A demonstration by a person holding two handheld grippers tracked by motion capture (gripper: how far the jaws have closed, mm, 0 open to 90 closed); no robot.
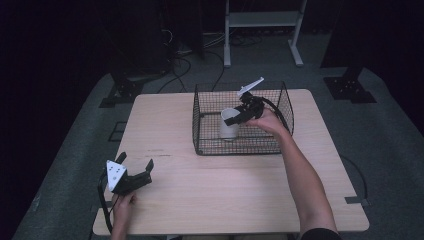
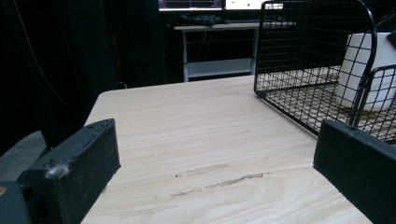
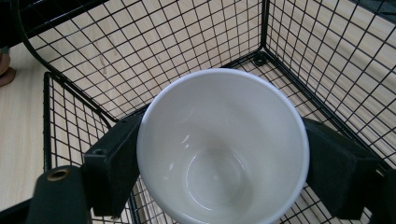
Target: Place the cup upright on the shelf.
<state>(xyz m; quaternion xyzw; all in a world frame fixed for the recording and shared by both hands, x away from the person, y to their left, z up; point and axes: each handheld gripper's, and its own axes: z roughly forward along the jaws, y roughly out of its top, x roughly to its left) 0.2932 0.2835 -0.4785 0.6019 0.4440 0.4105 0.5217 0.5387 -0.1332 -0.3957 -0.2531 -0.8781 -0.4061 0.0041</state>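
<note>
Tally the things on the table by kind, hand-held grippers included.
White cup: 1, upright inside the basket, clamped at the rim by the right hand-held gripper
Black wire basket: 1
Hand-held grippers: 2, the left hand-held gripper open, low over bare wood
Total: 4

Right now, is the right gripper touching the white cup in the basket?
Touching: the right gripper view shows the right gripper with both jaws pressed against the white cup.
</note>
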